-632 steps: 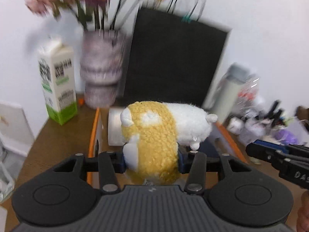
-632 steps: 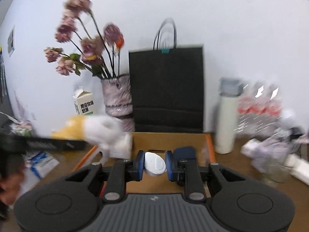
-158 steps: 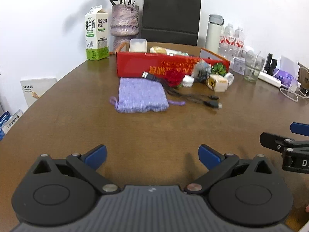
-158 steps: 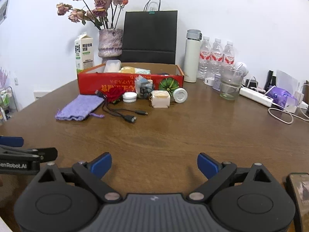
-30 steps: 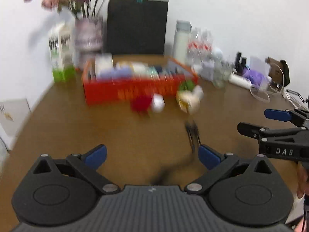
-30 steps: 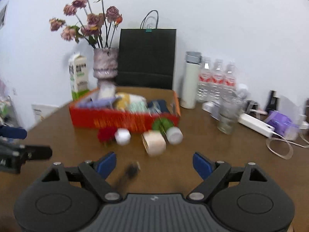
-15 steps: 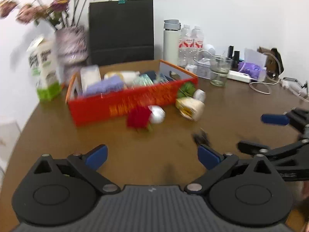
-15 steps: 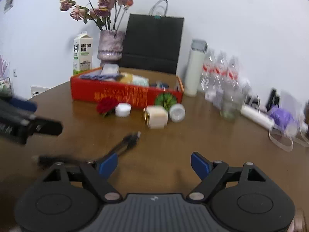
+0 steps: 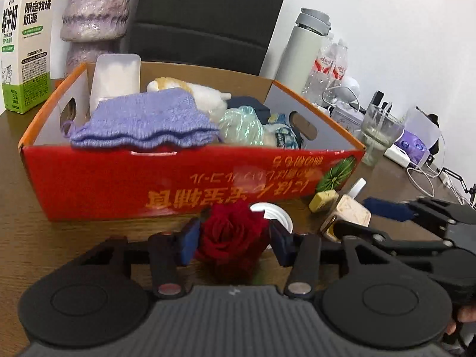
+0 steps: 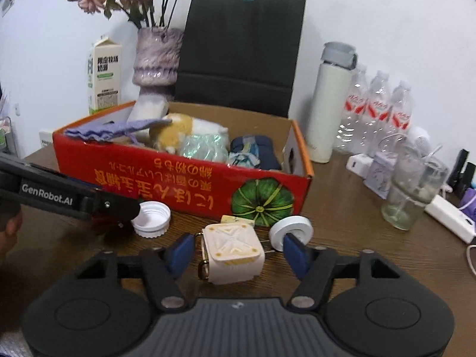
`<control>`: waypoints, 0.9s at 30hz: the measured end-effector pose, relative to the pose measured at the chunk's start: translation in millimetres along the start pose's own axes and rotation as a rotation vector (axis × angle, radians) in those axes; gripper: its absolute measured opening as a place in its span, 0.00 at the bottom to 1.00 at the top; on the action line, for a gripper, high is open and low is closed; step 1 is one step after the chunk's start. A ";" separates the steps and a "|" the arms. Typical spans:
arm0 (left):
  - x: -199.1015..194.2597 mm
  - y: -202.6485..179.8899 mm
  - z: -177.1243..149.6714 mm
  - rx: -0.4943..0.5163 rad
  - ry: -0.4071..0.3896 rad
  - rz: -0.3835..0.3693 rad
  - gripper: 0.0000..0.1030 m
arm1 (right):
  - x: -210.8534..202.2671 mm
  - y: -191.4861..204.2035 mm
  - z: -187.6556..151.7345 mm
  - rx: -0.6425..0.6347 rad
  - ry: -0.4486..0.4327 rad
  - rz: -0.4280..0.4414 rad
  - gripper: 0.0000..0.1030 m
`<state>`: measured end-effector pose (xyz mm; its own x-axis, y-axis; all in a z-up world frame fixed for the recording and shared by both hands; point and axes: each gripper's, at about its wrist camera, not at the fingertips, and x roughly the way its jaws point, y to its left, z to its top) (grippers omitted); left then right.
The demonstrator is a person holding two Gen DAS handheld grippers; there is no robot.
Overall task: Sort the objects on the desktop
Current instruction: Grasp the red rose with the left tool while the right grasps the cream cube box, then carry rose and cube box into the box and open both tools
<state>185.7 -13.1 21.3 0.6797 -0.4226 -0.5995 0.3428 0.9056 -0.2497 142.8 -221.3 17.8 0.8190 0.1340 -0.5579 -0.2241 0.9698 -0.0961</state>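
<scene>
We're well into the sort, by our reading: the red cardboard box (image 9: 184, 178) with the orange rim already holds a knitted lilac pouch (image 9: 142, 122) draped over its front wall, a fluffy yellow-and-white plush toy (image 10: 181, 131), a crinkly pale green plastic bundle (image 9: 241, 128), a white lidded tub (image 9: 116, 77) at the back and something dark navy (image 10: 255, 148) at the right end.

Still out on the brown wooden desk (image 10: 357, 238), just in front of the box: a velvety red fabric rose (image 9: 232, 238), a ribbed white bottle cap (image 10: 151, 215) lying open side up, a cream embossed cube (image 10: 233, 253) with a metal clasp, a white disc-shaped spool (image 10: 291, 232) on its edge, and a small yellowish wedge (image 9: 322, 200) against the box front.

Our left gripper (image 9: 232, 239) has its blue-padded fingers drawn in on both sides of the rose, pads touching the petals, so we call it pinched. The rose sits low by the desk, not yet carried to the box.

Our right gripper (image 10: 238, 253) has its fingers spread, bracketing the cream cube with a clear gap on each side. Nothing gripped there yet.

So two pieces are being addressed, with cap, spool and wedge left after that.
</scene>
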 end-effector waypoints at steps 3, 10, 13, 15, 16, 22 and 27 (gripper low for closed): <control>-9.1 -1.5 -4.7 -0.005 -0.011 -0.007 0.35 | 2.5 0.3 -6.1 0.013 -0.002 0.004 0.45; -72.1 -26.5 0.8 -0.050 -0.110 0.049 0.33 | -44.7 0.3 -7.2 0.039 -0.056 -0.052 0.44; -110.7 -45.5 -8.8 -0.034 -0.163 0.098 0.33 | -87.2 4.2 -10.8 0.055 -0.125 -0.071 0.44; -133.4 -56.1 -19.1 -0.031 -0.188 0.121 0.33 | -116.5 9.5 -17.8 0.057 -0.172 -0.077 0.44; -143.5 -60.1 -24.7 -0.036 -0.195 0.120 0.33 | -128.7 12.7 -21.2 0.052 -0.189 -0.081 0.45; -192.3 -93.3 -74.4 -0.001 -0.219 0.205 0.34 | -195.5 32.3 -61.8 0.064 -0.238 -0.075 0.45; -224.1 -114.3 -119.6 0.013 -0.229 0.255 0.34 | -232.5 48.2 -94.1 0.021 -0.239 -0.110 0.45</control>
<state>-83.4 -17.6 93.2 0.8721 -0.1811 -0.4547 0.1503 0.9832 -0.1032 -108.1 -224.9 65.3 0.9400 0.0696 -0.3340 -0.1182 0.9848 -0.1272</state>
